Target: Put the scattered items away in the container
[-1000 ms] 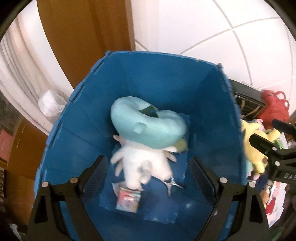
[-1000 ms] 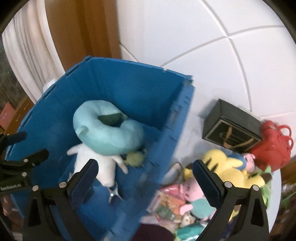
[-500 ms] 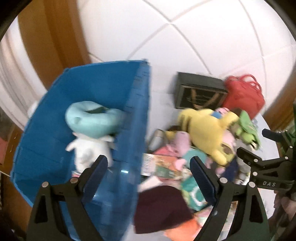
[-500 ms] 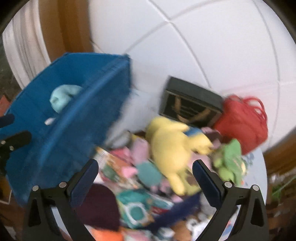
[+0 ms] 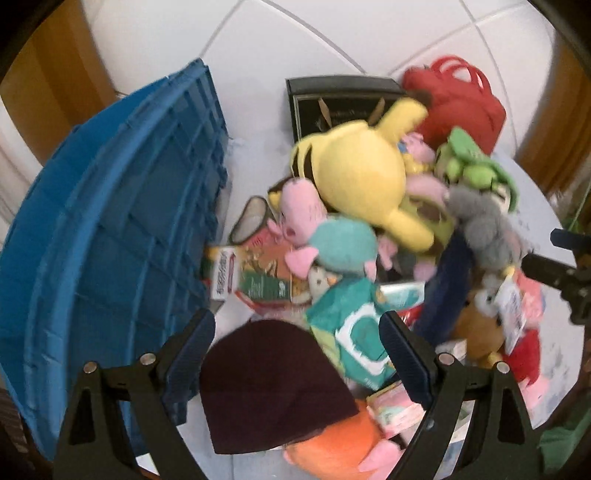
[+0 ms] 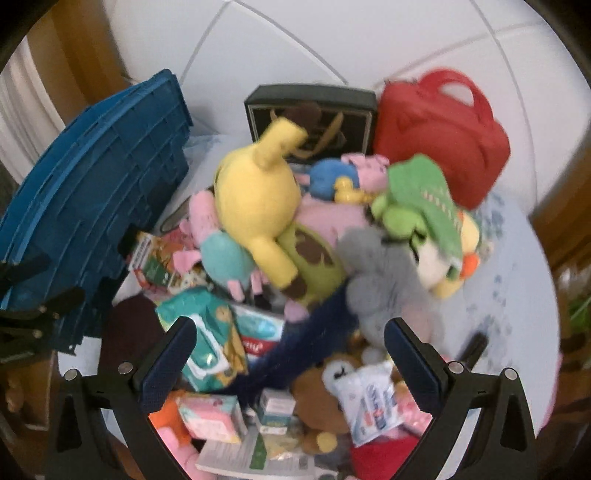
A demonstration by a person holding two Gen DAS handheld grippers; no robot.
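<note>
A heap of toys and packets lies on the white table [image 6: 517, 258], right of the blue crate [image 5: 110, 229] [image 6: 92, 192]. A yellow plush [image 5: 362, 177] [image 6: 258, 199] tops the heap, with a green plush [image 6: 417, 199], a grey plush [image 6: 384, 284] and a pink plush [image 5: 299, 214] around it. My left gripper [image 5: 297, 354] hangs open above a dark maroon beanie [image 5: 269, 384] and a teal packet [image 5: 354, 332]. My right gripper [image 6: 288, 363] hangs open above a dark blue cloth [image 6: 306, 339], a teal packet [image 6: 207, 339] and a brown plush [image 6: 317, 387]. Neither holds anything.
A black box [image 6: 314, 114] and a red bag [image 6: 439, 133] stand at the back of the heap. Wooden panels [image 5: 44, 81] and a white tiled wall [image 5: 295, 33] rise behind. A green carton [image 5: 255, 280] lies against the crate's wall.
Both grippers have swung from above the crate's inside to the right and lower, over the toy heap. The crate's contents have passed out of view. Both stay open.
</note>
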